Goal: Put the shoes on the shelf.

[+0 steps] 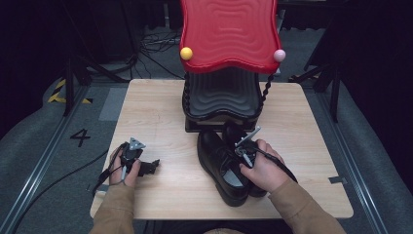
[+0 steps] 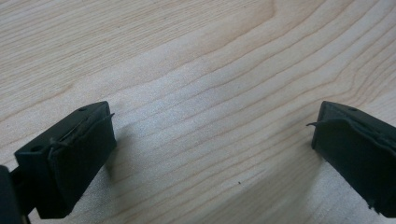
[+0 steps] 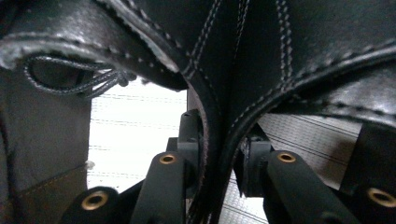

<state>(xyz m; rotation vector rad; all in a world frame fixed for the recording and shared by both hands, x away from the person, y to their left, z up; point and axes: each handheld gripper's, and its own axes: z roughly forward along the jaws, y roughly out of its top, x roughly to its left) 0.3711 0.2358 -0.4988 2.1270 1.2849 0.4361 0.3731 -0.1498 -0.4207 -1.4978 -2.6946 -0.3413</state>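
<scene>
1. At the near edge of the bench, the person's two sleeved forearms come in from below, one hand on each gripper.
2. The left gripper lies low on the near left part of the bench, well apart from the shoes; in the left gripper view its jaws stand wide apart over bare wood grain, with nothing between them.
3. The right gripper sits on the pair of black leather shoes at the near right of the bench's middle. In the right gripper view the two shoes' inner walls, pressed side by side, run up between the jaws, one jaw inside each shoe, so it is clamped on the two walls together.
4. The shoes stand side by side, touching, toes pointing away from the person, soles on the bench.
5. Just beyond the toes stands a black ribbed rack at the far middle of the bench.
6. Above it a red wavy panel carries a yellow ball and a pink ball at its lower corners.
</scene>
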